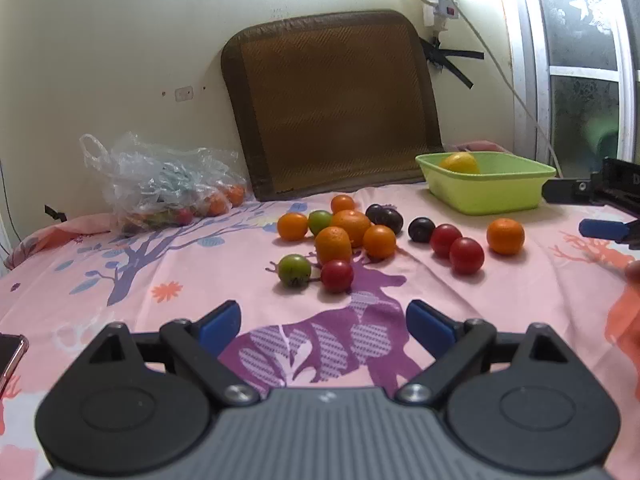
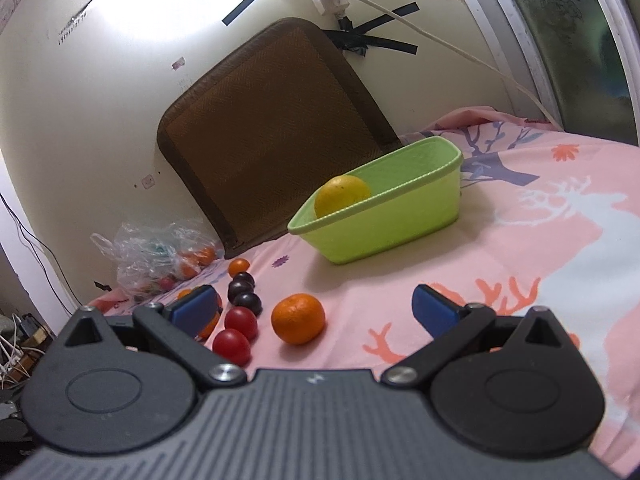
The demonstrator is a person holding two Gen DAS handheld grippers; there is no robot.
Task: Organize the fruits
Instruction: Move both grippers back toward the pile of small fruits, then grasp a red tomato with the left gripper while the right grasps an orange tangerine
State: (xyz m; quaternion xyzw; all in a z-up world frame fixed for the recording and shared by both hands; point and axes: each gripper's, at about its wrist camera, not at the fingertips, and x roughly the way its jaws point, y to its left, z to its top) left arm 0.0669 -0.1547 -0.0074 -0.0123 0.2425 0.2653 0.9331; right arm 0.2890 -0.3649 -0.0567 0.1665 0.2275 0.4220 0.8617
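Observation:
Several small fruits lie loose on the pink bedsheet [image 1: 160, 264]: oranges [image 1: 344, 226], red ones [image 1: 337, 276], green ones [image 1: 295, 271] and dark plums [image 1: 421, 229]. A light green tub [image 1: 486, 194] at the back right holds one yellow fruit [image 1: 460, 163]. My left gripper [image 1: 325, 322] is open with nothing between its fingers, a short way in front of the red and green fruits. My right gripper [image 2: 316, 307] is also open and empty; a lone orange [image 2: 298, 319] lies just ahead of it, with the green tub [image 2: 384, 232] and yellow fruit [image 2: 342, 195] beyond.
A clear plastic bag [image 1: 160, 184] with more fruit sits at the back left by the wall. A brown woven mat [image 1: 332, 104] leans against the wall. A phone [image 1: 10, 356] lies at the left edge. The right gripper's blue finger [image 1: 600, 229] shows at the right.

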